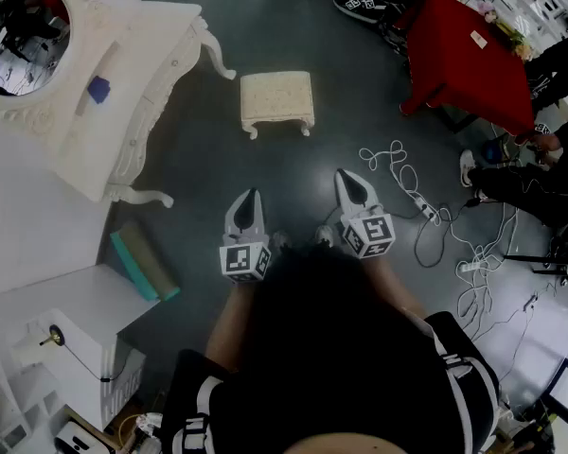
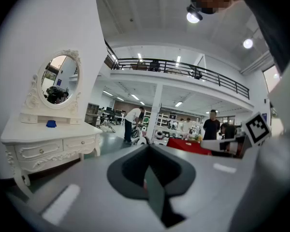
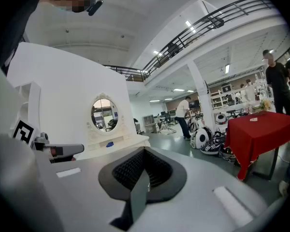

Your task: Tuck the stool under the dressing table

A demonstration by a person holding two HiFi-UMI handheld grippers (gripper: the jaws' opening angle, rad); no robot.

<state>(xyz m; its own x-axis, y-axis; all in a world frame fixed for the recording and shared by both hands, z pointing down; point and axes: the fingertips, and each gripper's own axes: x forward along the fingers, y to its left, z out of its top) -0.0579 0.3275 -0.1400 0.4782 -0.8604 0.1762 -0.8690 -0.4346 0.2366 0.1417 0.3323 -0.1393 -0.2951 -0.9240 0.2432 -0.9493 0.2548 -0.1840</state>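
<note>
**Fingers.** The left gripper (image 1: 250, 197) has its fingers (image 2: 154, 197) pressed together with nothing between them. The right gripper (image 1: 346, 178) is the same: fingers (image 3: 137, 197) fully closed and empty. Neither gripper touches any object. Both are held in the air side by side, well apart from the dressing table (image 1: 161, 55) and out beyond its front legs.

**Task item.** The stool (image 1: 276, 100) stands upright on the floor (image 1: 293, 26), in the open just beside the dressing table's curved corner leg. It is not beneath the table, and it sits between the table and the grippers, apart from both.

**Other.** A small blue object (image 1: 98, 89) rests on the dressing table's counter below the oval mirror (image 1: 24, 26).
</note>
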